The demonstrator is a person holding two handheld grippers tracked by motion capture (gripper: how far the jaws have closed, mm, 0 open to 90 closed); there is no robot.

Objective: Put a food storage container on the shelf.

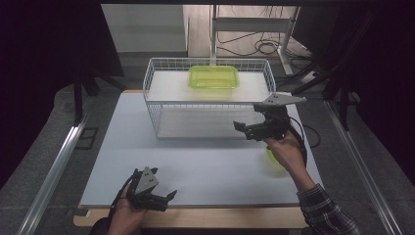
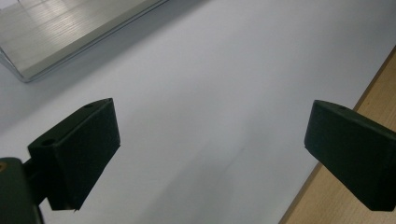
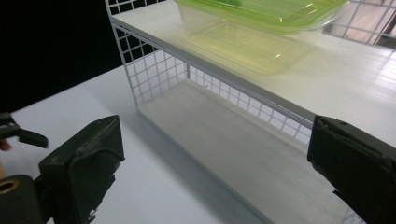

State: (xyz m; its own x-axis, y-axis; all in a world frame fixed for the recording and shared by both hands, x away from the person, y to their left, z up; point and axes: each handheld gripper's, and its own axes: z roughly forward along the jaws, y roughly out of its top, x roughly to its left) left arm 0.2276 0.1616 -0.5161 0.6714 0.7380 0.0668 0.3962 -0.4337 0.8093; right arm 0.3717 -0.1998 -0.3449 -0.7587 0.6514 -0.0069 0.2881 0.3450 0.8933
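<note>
Near edge first, high view: left gripper sits low at the table's front lip, jaws apart, nothing between them. We hold it just over the wooden border strip; open white top ahead of it, plenty of room up to the wire rack. Right gripper hangs near the rack's front right corner, jaws spread wide, nothing clamped. Under our right hand a bit of a round yellow-green thing shows on the table, mostly hidden, can't tell what. Green container sits on the rack's upper shelf, centre-back, apart from both grippers.

Left gripper view: two black blocky pads, wide apart, matte. Smooth white tabletop below, pale wood edge at right, brushed metal rail at top left.

Right gripper view: black pads apart, worn and scuffed on the faces. Between them we see the rack's lower bay, open at the front, flat white shelf boards, thin white grid wire on the side. Container above is translucent plastic, rectangular, rounded corners, lidded. Left gripper's tip is at the far left edge.
</note>
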